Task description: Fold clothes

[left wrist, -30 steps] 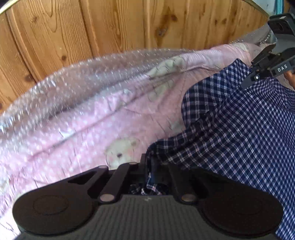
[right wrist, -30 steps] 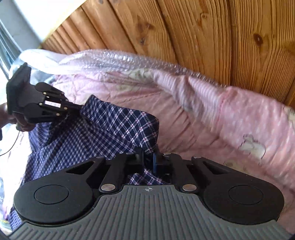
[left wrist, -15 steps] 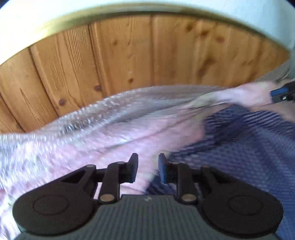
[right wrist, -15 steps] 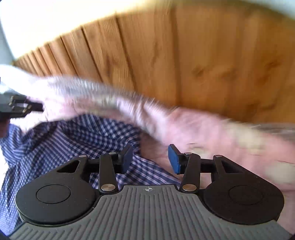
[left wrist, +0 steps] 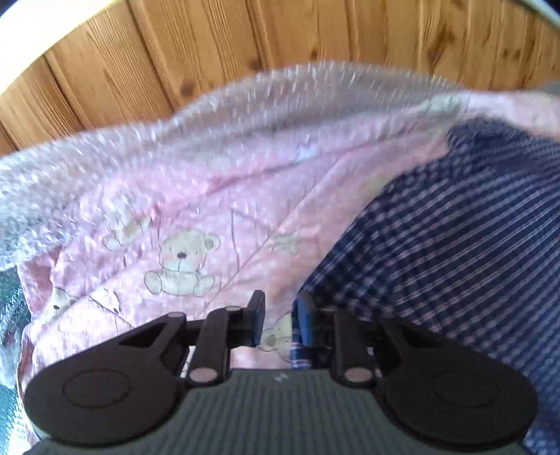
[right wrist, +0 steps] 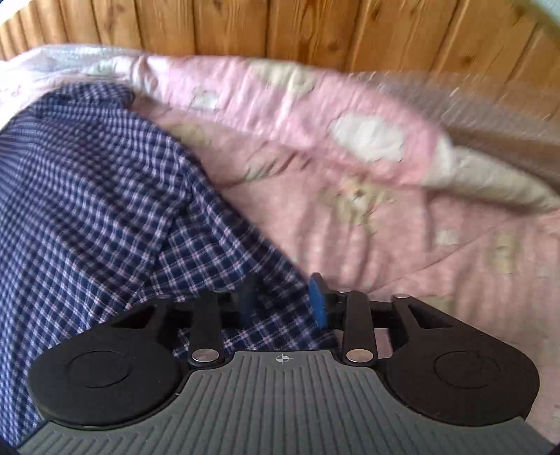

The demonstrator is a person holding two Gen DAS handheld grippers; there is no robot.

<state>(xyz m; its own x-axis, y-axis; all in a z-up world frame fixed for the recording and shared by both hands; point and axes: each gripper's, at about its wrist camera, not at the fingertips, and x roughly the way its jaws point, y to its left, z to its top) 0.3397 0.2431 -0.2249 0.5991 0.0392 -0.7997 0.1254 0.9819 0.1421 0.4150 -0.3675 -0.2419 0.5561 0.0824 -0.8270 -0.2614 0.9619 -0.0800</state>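
A navy checked shirt (left wrist: 455,238) lies on a pink bedcover with teddy bears (left wrist: 182,259). In the left wrist view it fills the right side, and my left gripper (left wrist: 280,318) stands open just above its left edge, nothing held. The right wrist view shows the same shirt (right wrist: 87,196) spread over the left half, one flap running under my right gripper (right wrist: 283,301). That gripper is open too, its blue pads apart above the cloth. Both views are motion-blurred.
A bubble-wrap sheet (left wrist: 105,150) lines the far edge of the pink bedcover (right wrist: 402,224). Behind it rises a wooden plank wall (left wrist: 210,45), also seen as the plank wall (right wrist: 280,28) in the right wrist view.
A second ago both grippers were shut on the shirt's edges. Both have let go and opened, and both cameras have swung; neither gripper now shows in the other's view.
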